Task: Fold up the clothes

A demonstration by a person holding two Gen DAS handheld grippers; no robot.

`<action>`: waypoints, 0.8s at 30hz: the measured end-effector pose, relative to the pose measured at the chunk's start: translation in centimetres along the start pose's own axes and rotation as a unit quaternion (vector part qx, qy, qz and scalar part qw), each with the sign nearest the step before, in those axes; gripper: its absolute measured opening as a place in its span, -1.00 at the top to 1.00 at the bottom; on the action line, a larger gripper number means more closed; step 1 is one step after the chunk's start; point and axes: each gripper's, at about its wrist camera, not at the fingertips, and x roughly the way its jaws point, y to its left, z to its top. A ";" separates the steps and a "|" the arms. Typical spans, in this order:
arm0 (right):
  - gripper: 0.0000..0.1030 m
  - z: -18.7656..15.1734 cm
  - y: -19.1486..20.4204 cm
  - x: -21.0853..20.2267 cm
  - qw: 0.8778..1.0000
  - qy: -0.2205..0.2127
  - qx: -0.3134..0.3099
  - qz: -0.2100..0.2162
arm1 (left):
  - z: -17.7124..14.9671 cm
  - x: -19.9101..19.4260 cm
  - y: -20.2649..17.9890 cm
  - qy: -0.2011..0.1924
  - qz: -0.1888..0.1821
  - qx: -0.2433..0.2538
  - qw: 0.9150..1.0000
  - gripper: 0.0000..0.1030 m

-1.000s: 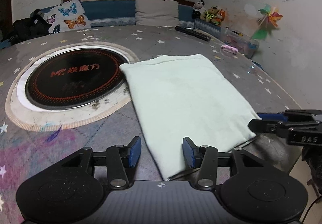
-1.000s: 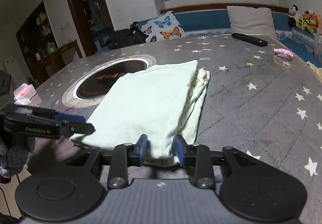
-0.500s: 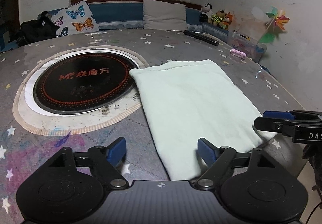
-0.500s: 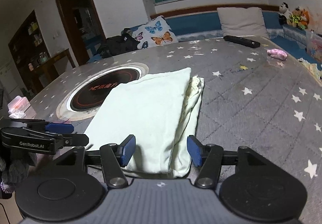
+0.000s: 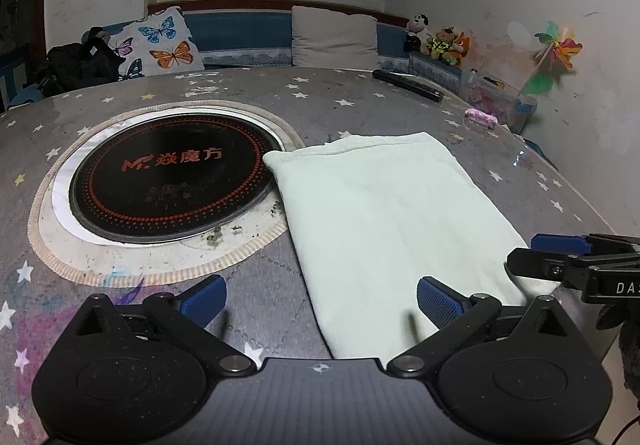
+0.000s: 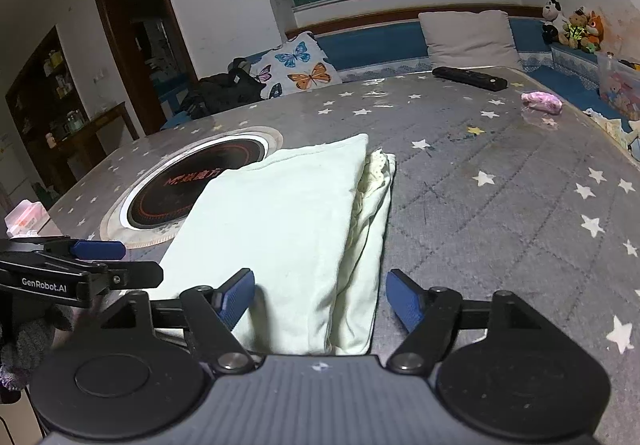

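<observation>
A pale green garment (image 5: 384,221) lies folded into a long rectangle on the grey star-patterned table (image 5: 248,97). It also shows in the right wrist view (image 6: 288,229), with its stacked layers visible along the right edge. My left gripper (image 5: 320,297) is open wide and empty, just above the garment's near left end. My right gripper (image 6: 320,299) is open wide and empty, over the garment's near right corner. Each gripper shows from the side in the other's view, the right one (image 5: 560,257) and the left one (image 6: 100,261).
A round black induction cooktop (image 5: 172,177) is set in the table left of the garment. A black remote (image 5: 408,85) and a pink object (image 5: 480,117) lie at the far right. Cushions (image 5: 332,37) and plush toys (image 5: 444,41) line the bench behind. The table edge is near my grippers.
Both grippers opened wide and let go of the garment's near edge, then drew back and rose slightly. The garment stays flat on the table.
</observation>
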 end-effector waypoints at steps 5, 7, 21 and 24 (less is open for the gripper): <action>-0.56 0.1 0.2 0.3 1.000 0.000 0.000 0.002 | 0.2 0.2 0.0 0.002 0.002 -0.003 1.000 -1.00; -0.57 0.2 0.3 0.4 1.000 0.001 0.000 0.003 | 0.2 0.3 0.0 0.002 0.002 -0.004 1.000 -1.00; -0.75 -0.3 0.4 1.2 1.000 0.013 -0.002 -0.006 | 0.1 1.1 0.0 0.012 0.002 -0.003 1.000 -1.00; -0.79 -0.4 0.4 1.5 1.000 0.017 -0.003 -0.007 | 0.1 1.3 0.0 0.016 0.000 -0.003 1.000 -1.00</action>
